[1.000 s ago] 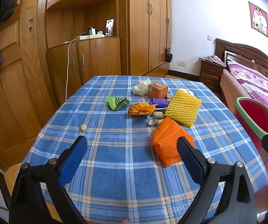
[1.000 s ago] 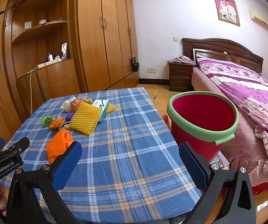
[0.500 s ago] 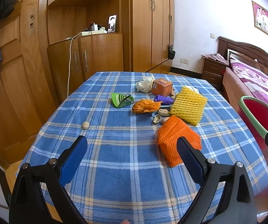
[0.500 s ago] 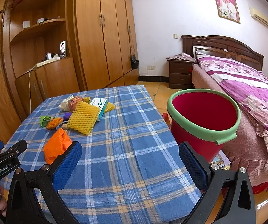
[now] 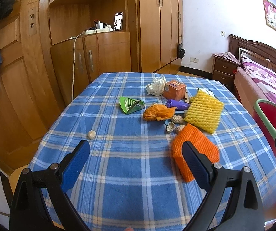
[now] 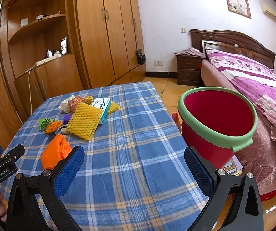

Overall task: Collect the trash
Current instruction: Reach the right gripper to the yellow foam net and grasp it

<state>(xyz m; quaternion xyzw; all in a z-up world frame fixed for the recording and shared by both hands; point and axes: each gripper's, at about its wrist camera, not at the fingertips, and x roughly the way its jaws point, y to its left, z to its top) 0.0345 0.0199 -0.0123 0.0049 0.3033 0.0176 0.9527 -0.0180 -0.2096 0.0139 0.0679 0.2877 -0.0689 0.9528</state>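
Nothing was held by the left gripper [image 5: 136, 154], its jaws spread wide above the checked tablecloth [image 5: 118, 127]; the orange foam net [image 5: 193, 150] lay just beside its right finger, with more trash clustered beyond. In the right wrist view, the right gripper [image 6: 134, 159] was likewise wide and empty, and the red bucket [image 6: 217, 127] stood off the table's right edge. The approach was judged underway; closing on the orange net was called for next
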